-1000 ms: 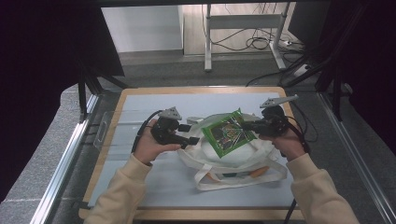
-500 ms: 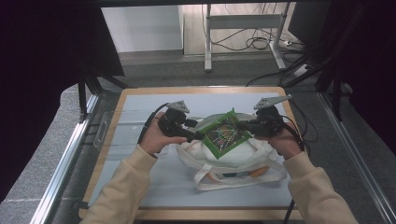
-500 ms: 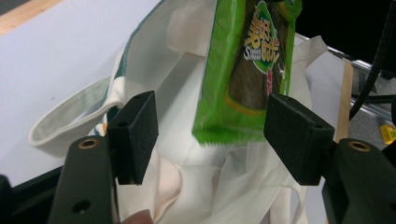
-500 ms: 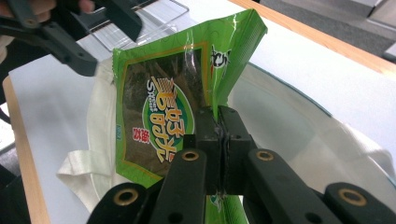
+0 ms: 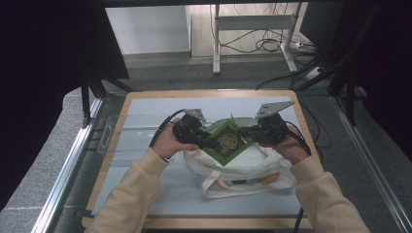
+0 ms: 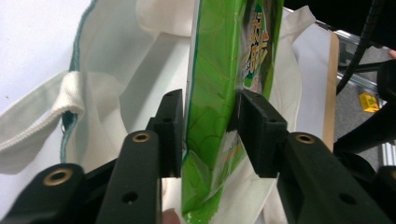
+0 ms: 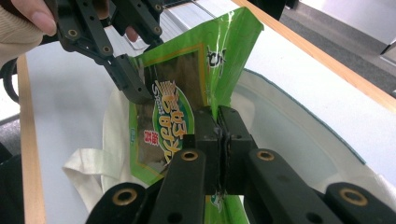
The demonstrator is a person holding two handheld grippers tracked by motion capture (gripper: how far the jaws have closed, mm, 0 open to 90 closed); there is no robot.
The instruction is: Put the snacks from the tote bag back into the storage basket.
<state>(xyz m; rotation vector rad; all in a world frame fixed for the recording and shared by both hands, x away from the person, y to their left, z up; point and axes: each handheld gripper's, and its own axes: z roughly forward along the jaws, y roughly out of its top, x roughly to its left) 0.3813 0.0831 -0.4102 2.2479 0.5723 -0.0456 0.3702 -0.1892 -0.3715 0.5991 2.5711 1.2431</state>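
High view, green snack packet (image 5: pixel 226 141) held above white tote bag (image 5: pixel 243 170), left gripper (image 5: pixel 200 141) and right gripper (image 5: pixel 248 132) each clamped on packet edges, grey table (image 5: pixel 145 121).

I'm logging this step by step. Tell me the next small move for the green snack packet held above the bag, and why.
Probably lower the green snack packet into the white tote bag. The left gripper has its jaws on both faces of the packet, the right gripper pinches its edge, and the bag's mouth lies open directly beneath. Items already sit inside the bag.
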